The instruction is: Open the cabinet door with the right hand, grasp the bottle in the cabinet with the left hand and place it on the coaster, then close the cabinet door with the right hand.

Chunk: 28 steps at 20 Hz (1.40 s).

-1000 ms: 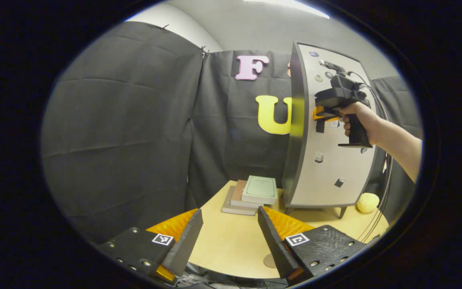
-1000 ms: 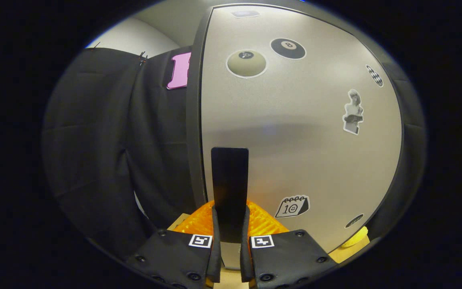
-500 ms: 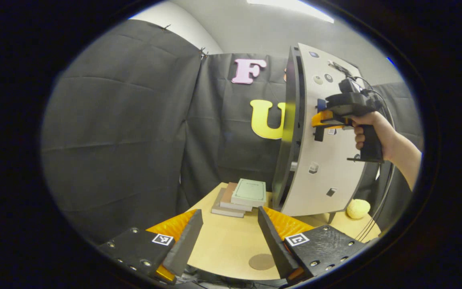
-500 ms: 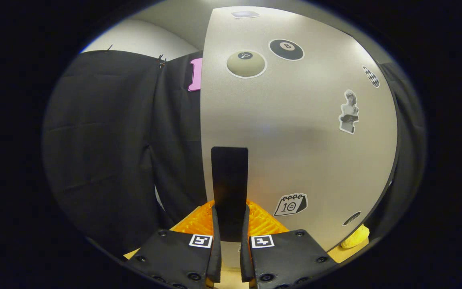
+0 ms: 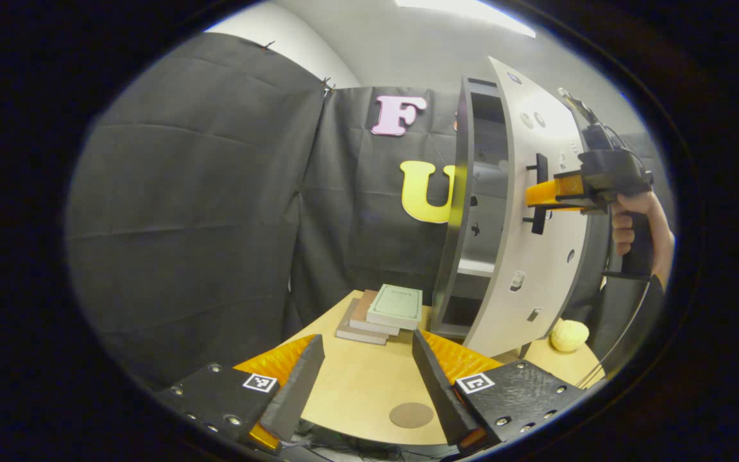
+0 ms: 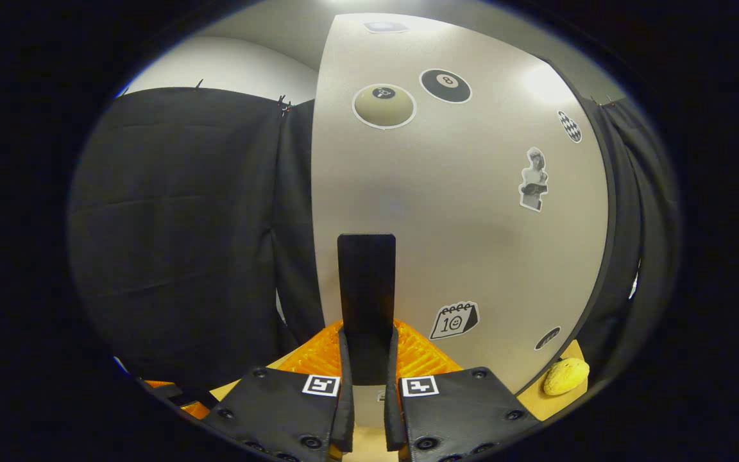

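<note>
On the pale wooden tabletop (image 5: 356, 391), my right tool (image 6: 367, 410) is clenching the grey cabinet door's black handle (image 6: 366, 289), centre frame; my left tool (image 5: 366, 378) is hanging released.

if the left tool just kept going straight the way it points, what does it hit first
Most likely the stack of books on the table, dead ahead between the open left tool fingers. The half-open cabinet door stands off to the right of that line. Depth is hard to judge, so the books are a best guess.
</note>
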### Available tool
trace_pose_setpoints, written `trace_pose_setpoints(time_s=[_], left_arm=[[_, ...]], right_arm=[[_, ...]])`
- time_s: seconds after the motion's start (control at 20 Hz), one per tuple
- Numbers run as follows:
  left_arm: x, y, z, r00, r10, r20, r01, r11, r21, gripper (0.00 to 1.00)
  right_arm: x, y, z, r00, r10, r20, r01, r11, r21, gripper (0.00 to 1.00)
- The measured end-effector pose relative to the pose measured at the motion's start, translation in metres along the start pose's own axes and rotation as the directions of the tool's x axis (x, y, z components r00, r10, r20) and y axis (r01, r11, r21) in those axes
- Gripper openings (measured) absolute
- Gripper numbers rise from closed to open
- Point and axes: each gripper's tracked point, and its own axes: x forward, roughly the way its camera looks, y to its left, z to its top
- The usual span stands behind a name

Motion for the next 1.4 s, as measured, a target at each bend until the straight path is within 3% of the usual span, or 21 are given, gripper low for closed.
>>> trace_pose_setpoints(time_s=[0.65,1.0,1.4], left_arm=[[0.005,-0.059,0.011,0.994,-0.105,0.002,0.105,0.994,0.022,0.83],[0.019,-0.081,0.019,0.987,-0.161,0.018,0.161,0.986,0.043,0.83],[0.033,-0.118,0.012,0.966,-0.26,0.0,0.26,0.963,0.065,0.83]], right_arm=[[-0.028,-0.026,-0.008,0.997,0.07,0.008,-0.071,0.997,0.034,0.2],[-0.029,-0.033,-0.006,1.0,0.005,-0.01,-0.005,0.999,0.049,0.21],[-0.034,-0.044,-0.005,0.99,-0.132,-0.041,0.135,0.989,0.067,0.2]])
